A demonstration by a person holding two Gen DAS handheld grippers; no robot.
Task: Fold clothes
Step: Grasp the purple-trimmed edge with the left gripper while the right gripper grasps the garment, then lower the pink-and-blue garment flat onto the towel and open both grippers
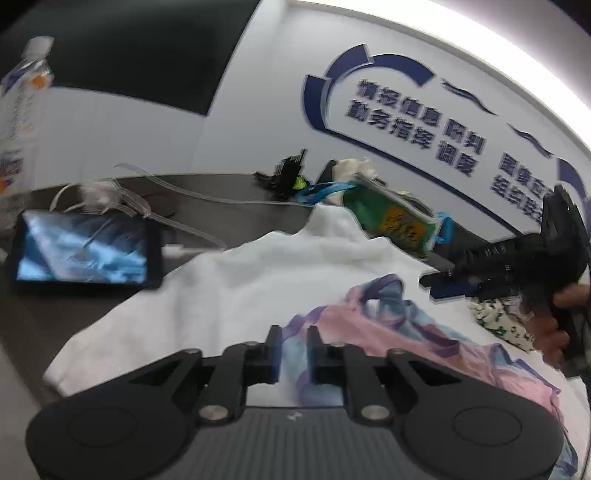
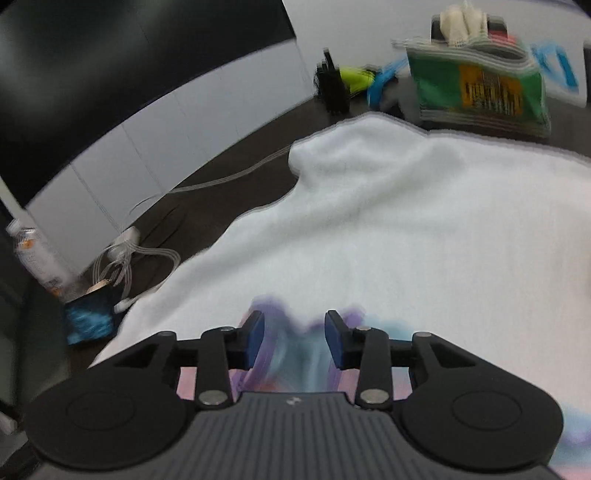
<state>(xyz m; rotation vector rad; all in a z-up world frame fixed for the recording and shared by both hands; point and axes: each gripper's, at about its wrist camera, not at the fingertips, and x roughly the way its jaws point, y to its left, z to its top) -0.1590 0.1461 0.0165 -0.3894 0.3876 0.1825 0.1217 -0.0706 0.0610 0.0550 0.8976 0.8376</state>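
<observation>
A pink, purple and blue tie-dye garment [image 1: 388,332] lies crumpled on a white terry cloth [image 1: 240,284] spread over the dark table. My left gripper [image 1: 293,334] hovers at the garment's near left edge, its fingers apart, and the fabric shows through the gap. In the right wrist view my right gripper [image 2: 293,325] is low over the same garment [image 2: 295,354], its blue pads [image 2: 255,336] apart with blurred fabric between them. The left wrist view shows the right gripper [image 1: 437,286] at the far right, held by a hand [image 1: 546,332] in a floral sleeve.
A lit phone [image 1: 85,254], white cables [image 1: 122,199] and a water bottle [image 1: 18,129] are at the left. At the back stand a green packet [image 1: 395,218], a tissue box [image 2: 465,18] and black tools [image 1: 288,170]. Behind them is a white wall with blue lettering.
</observation>
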